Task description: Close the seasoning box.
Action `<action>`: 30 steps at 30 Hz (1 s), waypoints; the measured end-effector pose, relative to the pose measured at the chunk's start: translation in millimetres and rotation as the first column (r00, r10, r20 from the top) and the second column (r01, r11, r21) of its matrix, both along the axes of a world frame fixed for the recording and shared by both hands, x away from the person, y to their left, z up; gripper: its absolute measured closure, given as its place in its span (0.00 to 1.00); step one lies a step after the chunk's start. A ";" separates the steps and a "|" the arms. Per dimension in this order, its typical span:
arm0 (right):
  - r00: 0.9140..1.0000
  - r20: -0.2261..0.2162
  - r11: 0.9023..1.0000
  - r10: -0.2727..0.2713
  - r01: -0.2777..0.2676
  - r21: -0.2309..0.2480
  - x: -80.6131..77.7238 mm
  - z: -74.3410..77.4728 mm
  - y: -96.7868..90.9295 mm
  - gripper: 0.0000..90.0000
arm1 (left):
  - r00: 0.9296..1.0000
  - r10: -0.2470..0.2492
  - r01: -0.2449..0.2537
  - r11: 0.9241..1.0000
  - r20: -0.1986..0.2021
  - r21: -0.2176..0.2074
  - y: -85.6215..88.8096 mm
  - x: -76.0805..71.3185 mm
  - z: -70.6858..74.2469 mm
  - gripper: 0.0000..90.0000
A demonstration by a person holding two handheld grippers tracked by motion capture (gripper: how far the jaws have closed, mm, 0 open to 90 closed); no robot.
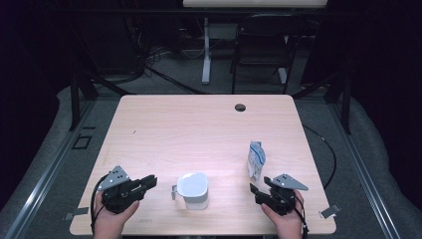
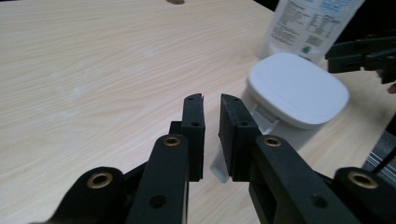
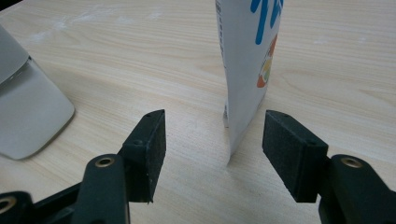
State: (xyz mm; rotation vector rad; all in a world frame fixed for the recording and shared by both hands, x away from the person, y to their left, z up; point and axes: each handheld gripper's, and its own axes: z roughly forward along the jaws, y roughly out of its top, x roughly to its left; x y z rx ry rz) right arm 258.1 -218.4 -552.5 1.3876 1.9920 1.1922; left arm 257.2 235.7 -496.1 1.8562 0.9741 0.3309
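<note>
Honestly, with the left gripper (image 1: 149, 181) barely parted beside the lidded white container (image 1: 193, 189) near the table's (image 1: 199, 124) front edge and the right gripper (image 1: 257, 191) wide open before the upright pouch (image 1: 256, 159), a careless nudge could topple that pouch.

container (image 1: 193, 189): on table (image 1: 199, 129), near front edge, centre
pouch (image 1: 256, 159): upright, right of container, apart

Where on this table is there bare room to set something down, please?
The far half of the table, from the round cable hole to the left edge, is bare. The near edge is crowded: the left claw, the white lidded container, the standing pouch and the right claw leave narrow gaps.
</note>
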 end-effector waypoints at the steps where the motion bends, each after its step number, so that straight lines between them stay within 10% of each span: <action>1: 1.000 -0.001 1.000 0.001 -0.001 0.003 0.1 -0.3 0.1 0.44 | 1.000 0.009 -0.009 1.000 -0.003 -0.002 2.7 1.0 -1.4 0.85; 9: 1.000 -0.008 1.000 0.005 -0.005 -0.003 0.7 -1.1 -0.1 0.44 | 0.994 0.103 -0.103 0.995 -0.025 -0.016 23.0 8.4 -16.1 0.66; 30: 1.000 -0.018 1.000 0.009 -0.009 -0.012 2.6 -5.1 0.3 0.44 | 0.963 0.237 -0.233 0.971 -0.126 0.052 50.0 26.0 -61.3 0.54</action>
